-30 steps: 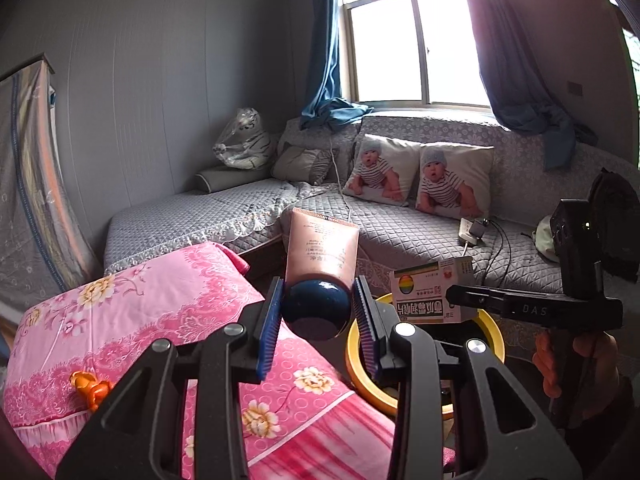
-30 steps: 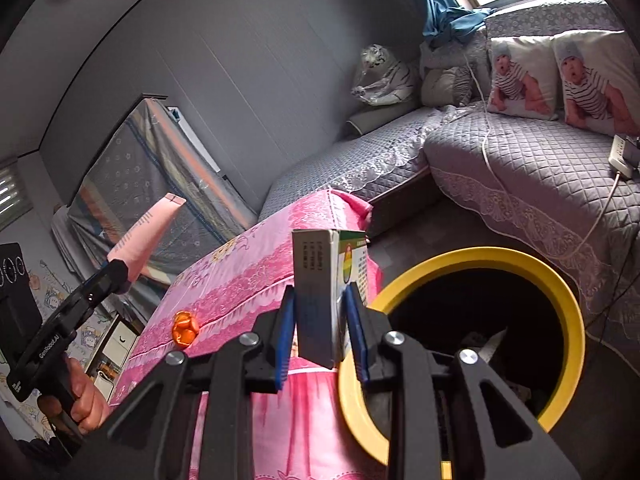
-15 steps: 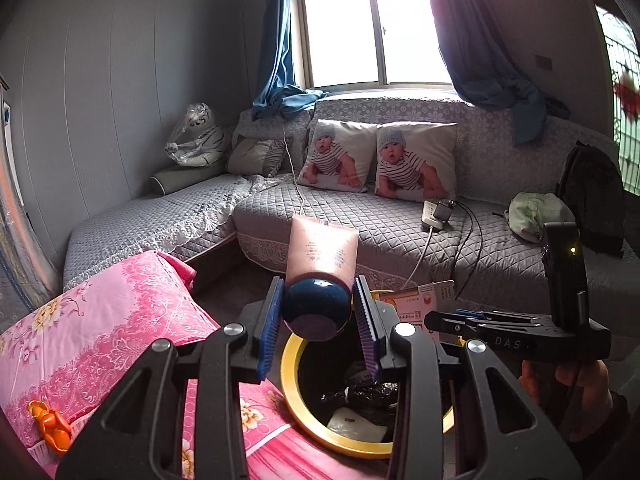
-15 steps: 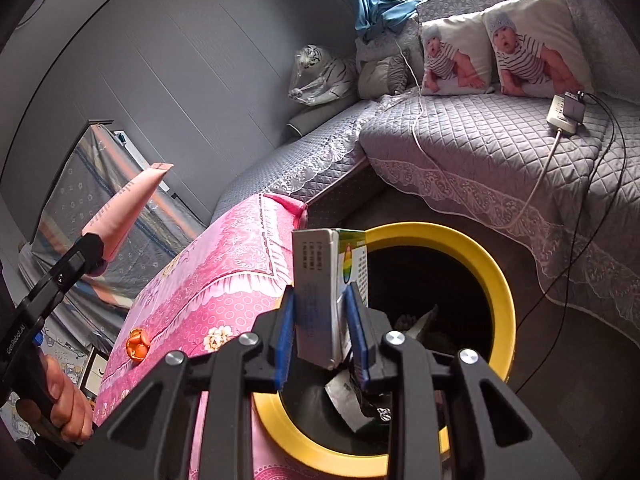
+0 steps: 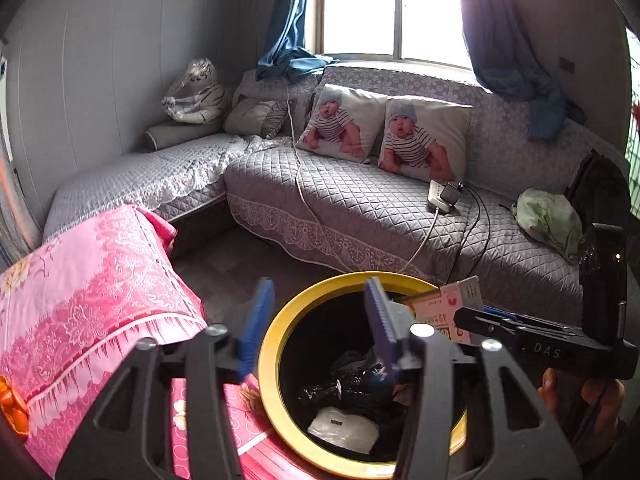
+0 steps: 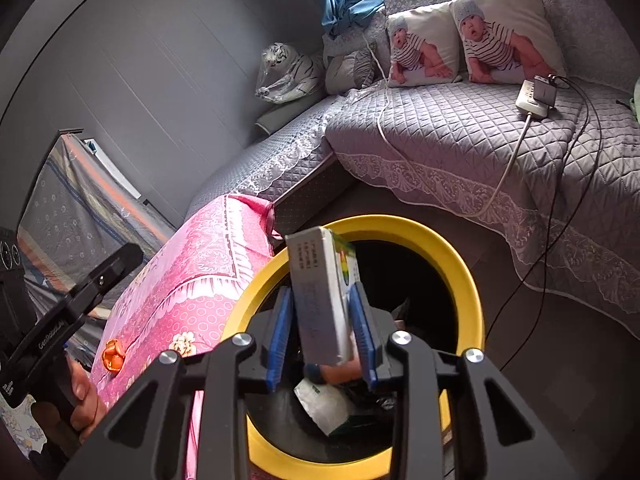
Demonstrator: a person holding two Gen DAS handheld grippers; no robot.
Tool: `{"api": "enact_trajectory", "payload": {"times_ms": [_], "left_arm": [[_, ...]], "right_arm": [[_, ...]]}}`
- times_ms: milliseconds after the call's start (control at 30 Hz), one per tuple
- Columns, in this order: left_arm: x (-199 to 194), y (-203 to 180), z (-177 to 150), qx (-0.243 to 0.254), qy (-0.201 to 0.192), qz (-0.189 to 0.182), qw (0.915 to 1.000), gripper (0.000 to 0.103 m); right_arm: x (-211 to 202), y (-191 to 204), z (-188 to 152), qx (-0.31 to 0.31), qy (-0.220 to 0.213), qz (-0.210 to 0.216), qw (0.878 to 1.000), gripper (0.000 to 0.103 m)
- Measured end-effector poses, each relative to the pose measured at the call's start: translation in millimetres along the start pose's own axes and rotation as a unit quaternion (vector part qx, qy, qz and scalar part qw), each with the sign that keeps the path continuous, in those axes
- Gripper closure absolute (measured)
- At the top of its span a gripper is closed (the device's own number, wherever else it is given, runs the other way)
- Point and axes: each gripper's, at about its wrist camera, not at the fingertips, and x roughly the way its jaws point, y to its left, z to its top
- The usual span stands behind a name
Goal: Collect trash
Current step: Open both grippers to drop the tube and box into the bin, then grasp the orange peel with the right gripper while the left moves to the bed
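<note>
My left gripper (image 5: 318, 324) hangs over the yellow-rimmed bin (image 5: 272, 344), its jaws opening with nothing between them. The pink tube (image 6: 340, 372) with its dark blue cap lies inside the bin (image 6: 460, 264), on a white packet (image 6: 324, 400) and black bags. My right gripper (image 6: 322, 336) is also over the bin and its jaws are opening. The white medicine box (image 6: 320, 300) stands tilted between the pads, loose on its left side. The box (image 5: 452, 308) and right gripper (image 5: 480, 320) show at the bin's right rim. The left gripper (image 6: 128, 254) shows at far left.
A pink flowered cloth (image 5: 80, 300) covers a table left of the bin, with an orange ornament (image 5: 10, 404) on it. Behind stands a grey quilted sofa (image 5: 360, 208) with a power strip (image 5: 440, 196), trailing cables, a green cloth (image 5: 548, 220) and a black bag (image 5: 600, 184).
Both grippers came down over the bin. The left jaws parted and the pink tube dropped out into the bin. The right jaws parted and the box tipped.
</note>
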Motion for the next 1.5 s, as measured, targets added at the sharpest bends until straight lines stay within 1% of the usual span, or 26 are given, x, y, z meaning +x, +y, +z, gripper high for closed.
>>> {"api": "enact_trajectory", "payload": {"times_ms": [33, 67, 100, 167, 200, 267, 367, 433, 500, 600, 633, 733, 800, 833, 867, 967, 1000, 1033, 1067, 1133, 1167, 1233, 1367, 1400, 1467, 1500], "left_arm": [[-2, 9, -1, -0.019, -0.002, 0.004, 0.9998, 0.028], [-5, 19, -2, -0.037, -0.005, 0.009, 0.9993, 0.020], [-8, 28, -3, -0.052, -0.009, 0.015, 0.9985, 0.018], [-18, 50, -6, -0.085, -0.020, 0.042, 0.9953, 0.008], [-24, 61, -7, -0.106, -0.027, 0.059, 0.9923, 0.008], [-38, 85, -11, -0.148, -0.039, 0.074, 0.9855, 0.008], [-69, 121, -17, -0.189, -0.063, 0.102, 0.9745, 0.008], [-96, 144, -24, -0.202, -0.082, 0.129, 0.9673, 0.008], [-127, 168, -34, -0.206, -0.100, 0.159, 0.9603, 0.008], [-175, 204, -56, -0.204, -0.118, 0.221, 0.9462, 0.008], [-193, 217, -66, -0.206, -0.120, 0.246, 0.9397, 0.008], [-243, 252, -98, -0.222, -0.128, 0.322, 0.9112, 0.008], [-272, 272, -117, -0.238, -0.130, 0.361, 0.8921, 0.008], [-285, 281, -127, -0.250, -0.132, 0.376, 0.8825, 0.008], [-295, 289, -134, -0.259, -0.132, 0.386, 0.8758, 0.008], [-315, 307, -152, -0.280, -0.129, 0.400, 0.8630, 0.008], [-318, 310, -157, -0.285, -0.127, 0.403, 0.8603, 0.008], [-320, 315, -161, -0.291, -0.125, 0.400, 0.8601, 0.008], [-322, 319, -165, -0.297, -0.123, 0.394, 0.8612, 0.008], [-325, 324, -173, -0.306, -0.119, 0.386, 0.8618, 0.008], [-325, 327, -176, -0.308, -0.119, 0.385, 0.8620, 0.008], [-325, 330, -179, -0.307, -0.117, 0.386, 0.8622, 0.008], [-323, 334, -181, -0.297, -0.111, 0.394, 0.8627, 0.008], [-322, 335, -181, -0.294, -0.109, 0.396, 0.8631, 0.008], [-320, 337, -182, -0.290, -0.103, 0.397, 0.8644, 0.008], [-318, 338, -181, -0.288, -0.099, 0.398, 0.8654, 0.008]], "right_arm": [[-2, -2, 1, 0.004, -0.004, -0.001, 1.000, 0.055], [-5, -4, 3, 0.008, -0.010, -0.003, 1.000, 0.050], [-8, -5, 3, 0.008, -0.016, -0.004, 1.000, 0.047], [-12, -1, 5, -0.005, -0.023, -0.009, 1.000, 0.046], [-13, 4, 5, -0.017, -0.025, -0.011, 0.999, 0.045], [-12, 17, 3, -0.046, -0.024, 0.000, 0.999, 0.042], [-2, 55, -5, -0.103, -0.012, 0.040, 0.994, 0.040], [10, 91, -14, -0.151, 0.001, 0.077, 0.985, 0.040], [23, 134, -26, -0.201, 0.017, 0.118, 0.972, 0.040], [44, 207, -52, -0.274, 0.051, 0.177, 0.944, 0.040], [53, 232, -62, -0.298, 0.066, 0.193, 0.933, 0.040], [77, 305, -95, -0.357, 0.105, 0.227, 0.900, 0.040], [92, 347, -115, -0.384, 0.127, 0.247, 0.881, 0.040], [102, 365, -124, -0.393, 0.137, 0.249, 0.875, 0.040], [112, 382, -132, -0.399, 0.148, 0.249, 0.870, 0.040], [142, 425, -155, -0.417, 0.176, 0.238, 0.860, 0.040], [151, 437, -163, -0.424, 0.179, 0.229, 0.857, 0.040], [161, 450, -171, -0.435, 0.183, 0.219, 0.854, 0.038], [171, 457, -177, -0.445, 0.186, 0.206, 0.852, 0.034], [190, 470, -187, -0.459, 0.185, 0.185, 0.849, 0.022], [199, 476, -191, -0.470, 0.183, 0.175, 0.845, 0.021], [218, 486, -199, -0.493, 0.184, 0.151, 0.837, 0.020], [250, 491, -208, -0.493, 0.205, 0.135, 0.835, 0.020], [256, 492, -211, -0.494, 0.209, 0.134, 0.833, 0.021], [264, 493, -214, -0.492, 0.219, 0.131, 0.832, 0.039], [267, 492, -214, -0.484, 0.228, 0.134, 0.834, 0.047]]}}
